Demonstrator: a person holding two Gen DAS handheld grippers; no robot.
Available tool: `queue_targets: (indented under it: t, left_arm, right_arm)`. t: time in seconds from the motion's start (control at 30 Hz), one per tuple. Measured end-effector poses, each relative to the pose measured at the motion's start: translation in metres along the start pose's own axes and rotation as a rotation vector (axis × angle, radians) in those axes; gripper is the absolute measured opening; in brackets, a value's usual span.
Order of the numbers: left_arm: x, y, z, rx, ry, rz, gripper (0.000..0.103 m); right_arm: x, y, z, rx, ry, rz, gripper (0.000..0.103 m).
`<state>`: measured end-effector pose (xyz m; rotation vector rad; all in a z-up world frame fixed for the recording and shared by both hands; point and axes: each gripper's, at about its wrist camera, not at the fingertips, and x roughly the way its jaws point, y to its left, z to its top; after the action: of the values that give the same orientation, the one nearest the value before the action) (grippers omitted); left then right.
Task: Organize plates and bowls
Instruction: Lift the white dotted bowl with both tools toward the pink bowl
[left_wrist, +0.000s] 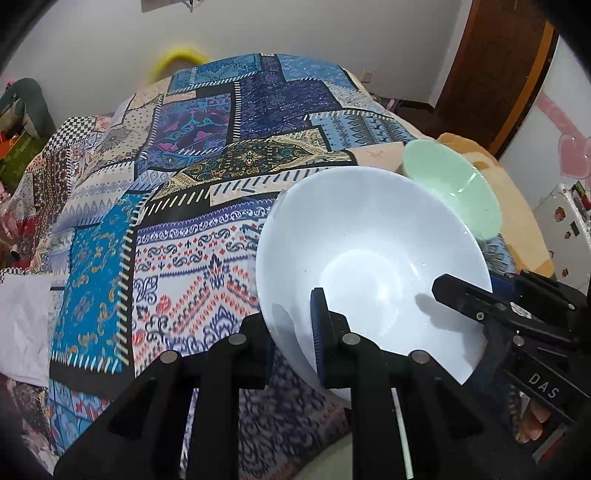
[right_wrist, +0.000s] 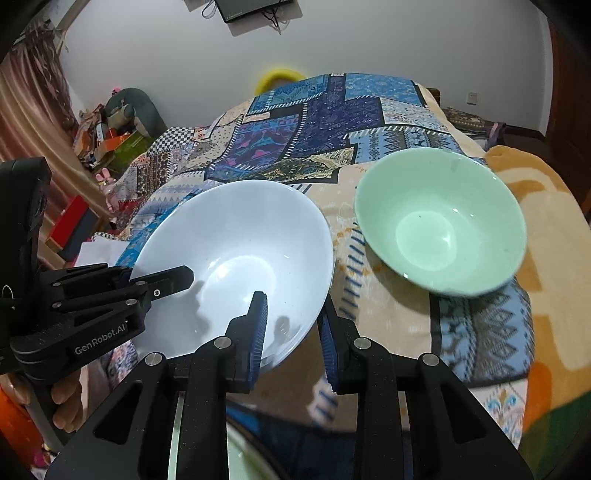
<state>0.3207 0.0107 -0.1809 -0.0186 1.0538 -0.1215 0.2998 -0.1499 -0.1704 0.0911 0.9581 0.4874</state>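
A large white bowl (left_wrist: 369, 258) is held tilted just above the patterned bedspread (left_wrist: 184, 240). My left gripper (left_wrist: 291, 325) is shut on its near rim, one pad inside and one outside. In the right wrist view my right gripper (right_wrist: 293, 310) is likewise shut on the white bowl (right_wrist: 236, 258) at its right rim. Each gripper shows in the other's view, the right gripper (left_wrist: 461, 295) and the left gripper (right_wrist: 162, 284). A pale green bowl (right_wrist: 439, 225) lies alone to the right of the white one, also seen as the green bowl (left_wrist: 450, 192).
An orange blanket (right_wrist: 546, 221) covers the bed's right side. The edge of a greenish dish (right_wrist: 207, 443) shows below my right gripper. Boxes and clutter (right_wrist: 110, 140) stand at the left, a yellow ring (left_wrist: 177, 59) behind the bed, a wooden door (left_wrist: 498, 66) at the right.
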Motion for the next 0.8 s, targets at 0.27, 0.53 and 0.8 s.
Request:
queue_targets:
  t: [0.27,0.53,0.8]
  left_arm:
    - [-0.038,-0.005,-0.024,-0.017,-0.032,-0.007,0.017]
    - [-0.077,0.001,-0.047,-0.033,-0.064,0.003,0.017]
    - [-0.118,0.017,-0.075,-0.065,-0.101,0.015,0.017]
  right_arm:
    - [-0.025,0.015,-0.014,-0.004,-0.02,-0.004,0.025]
    - [-0.047,0.043,-0.023,-0.034,-0.043,0.002,0.025]
    - [-0.062,0.073,-0.032,-0.07,-0.069,0.021,0.025]
